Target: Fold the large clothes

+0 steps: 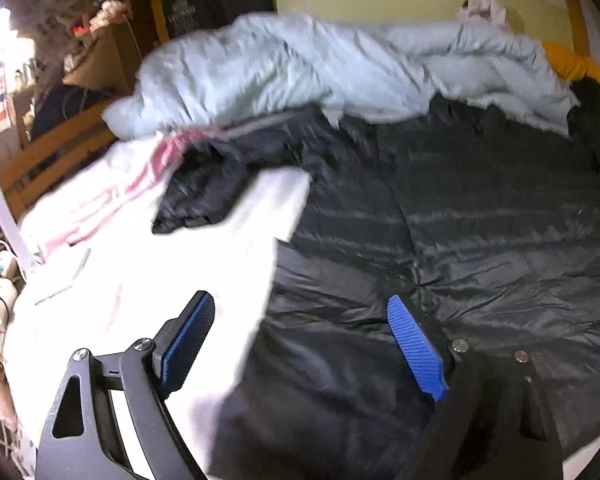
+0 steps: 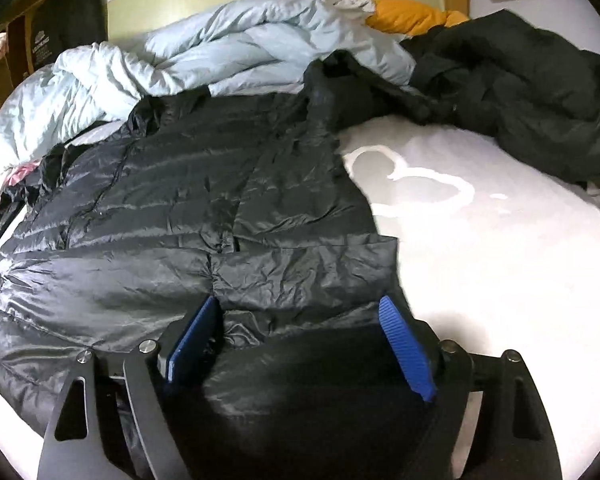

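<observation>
Ahead, we see the shiny quilted black puffer jacket (image 2: pixel 188 208) spread flat on the white bed sheet (image 2: pixel 500 264). Behind it, a rumpled pale blue duvet (image 1: pixel 268 68), an orange cloth (image 2: pixel 408 12) and another dark garment (image 2: pixel 540 92) crowd the bed. Our left tool (image 1: pixel 300 336) and right tool (image 2: pixel 300 340) gape wide over the jacket's hem.

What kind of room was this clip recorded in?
Most likely a bedroom: a black quilted puffer jacket lies spread on a white-sheeted bed, with a rumpled pale blue duvet and a wooden bed frame.
</observation>
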The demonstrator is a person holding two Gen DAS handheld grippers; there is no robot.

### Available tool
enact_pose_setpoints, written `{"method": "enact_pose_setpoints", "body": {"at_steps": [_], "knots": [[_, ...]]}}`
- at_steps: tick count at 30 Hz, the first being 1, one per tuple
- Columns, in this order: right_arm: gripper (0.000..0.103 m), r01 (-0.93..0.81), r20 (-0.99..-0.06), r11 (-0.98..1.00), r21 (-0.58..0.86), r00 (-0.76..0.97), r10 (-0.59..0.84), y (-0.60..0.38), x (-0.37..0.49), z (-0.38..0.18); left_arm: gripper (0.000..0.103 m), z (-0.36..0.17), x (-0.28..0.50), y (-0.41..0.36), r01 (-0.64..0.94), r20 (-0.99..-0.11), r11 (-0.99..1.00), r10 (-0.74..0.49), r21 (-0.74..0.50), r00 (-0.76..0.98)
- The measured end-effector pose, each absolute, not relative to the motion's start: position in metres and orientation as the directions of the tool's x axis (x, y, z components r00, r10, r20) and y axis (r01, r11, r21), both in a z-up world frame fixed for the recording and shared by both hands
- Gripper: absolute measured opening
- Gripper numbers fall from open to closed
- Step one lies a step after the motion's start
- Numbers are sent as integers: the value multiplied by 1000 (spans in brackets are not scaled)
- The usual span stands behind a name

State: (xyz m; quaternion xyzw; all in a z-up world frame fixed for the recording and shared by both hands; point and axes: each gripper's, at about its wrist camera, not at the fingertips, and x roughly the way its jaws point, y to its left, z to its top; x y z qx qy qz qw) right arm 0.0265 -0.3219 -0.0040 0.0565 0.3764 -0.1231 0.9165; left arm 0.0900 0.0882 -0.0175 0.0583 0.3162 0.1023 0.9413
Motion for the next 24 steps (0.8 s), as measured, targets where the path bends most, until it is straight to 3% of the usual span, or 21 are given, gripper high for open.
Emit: {"method": "enact_pose_setpoints", "body": {"at_steps": [6,11,16,20,24], "knots": [[84,174,-629,984,43,770,-108,-298,-7,40,88,30,49,85,-39,-511,999,49,29,858],[84,81,-625,996,29,779,-45,-268,-33,46,88,10,29,53,93,-632,995,-47,40,774],[84,112,-703,992,65,710,-34,-262,-51,5,88,-24,42,45,84,-718,996,-51,10,695],[84,81,-678,995,-55,729,-97,-245,-49,0,89,-32,49,55,12,-725,1000,7,21,688],[84,137,-738,991,8,669,-86,-264,-38,-10,92,-51,53,78,-98,-763,995,36,-36,645]]}}
